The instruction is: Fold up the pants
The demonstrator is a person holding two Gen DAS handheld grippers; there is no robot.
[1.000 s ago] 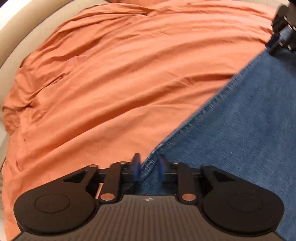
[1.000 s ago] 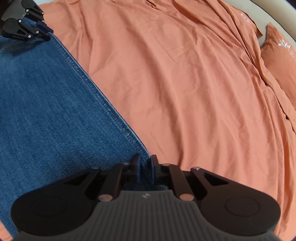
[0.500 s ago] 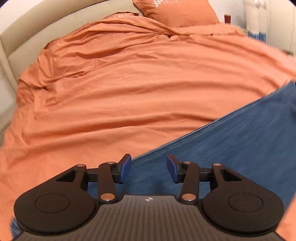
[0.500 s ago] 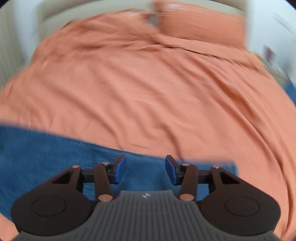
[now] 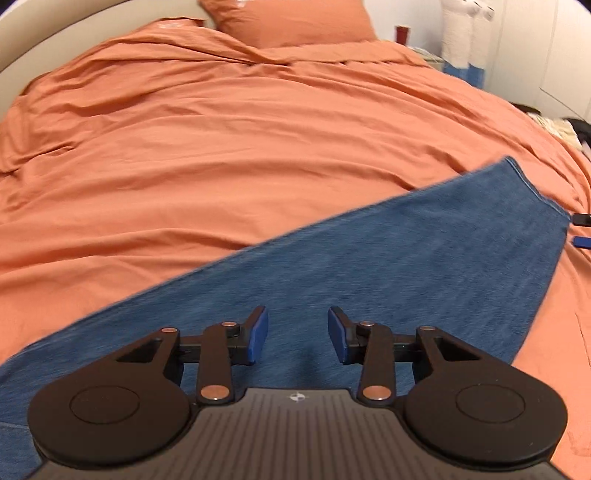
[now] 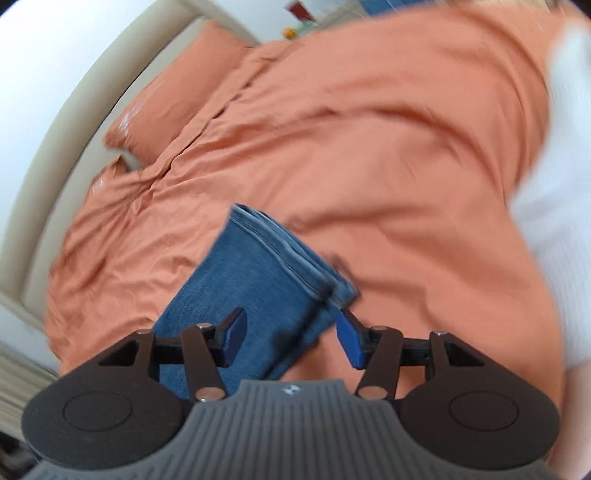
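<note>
- The orange duvet (image 5: pixel 229 155) covers the whole bed, creased in long shallow folds; a matching orange pillow (image 5: pixel 295 20) lies at the far end against the beige headboard (image 6: pixel 48 147).
- The blue denim pants (image 5: pixel 369 266) lie flat on the duvet as a long folded band. In the left wrist view the long axis runs on a diagonal from the lower left corner up to the right, ending in a straight stitched edge near the right border.
- In the right wrist view the pants (image 6: pixel 251 280) show end-on — stacked layers of denim are visible at the far short edge, and the band runs from there back down under the gripper. This picture is tilted and blurred, so finer detail of the layers cannot be made out.
- The left gripper (image 5: pixel 298 338) points steeply down over the near part of the denim. Its blue pads (image 5: pixel 258 336) stand moderately apart with only fabric seen below the gap — nothing pinched; its jaws have just been closing a little.
- The right gripper (image 6: pixel 291 341) is rolled to one side, aimed down at the near end of the band. Its pads (image 6: pixel 349 343) stand fairly wide, clear of the cloth, and its jaws have just been opening.
- At the right border of the left wrist view, the right gripper's fingertips (image 5: pixel 583 230) show just beside the stitched edge.
- A white shape (image 6: pixel 561 177) fills the right side of the right wrist view, too blurred to tell what it is.
</note>
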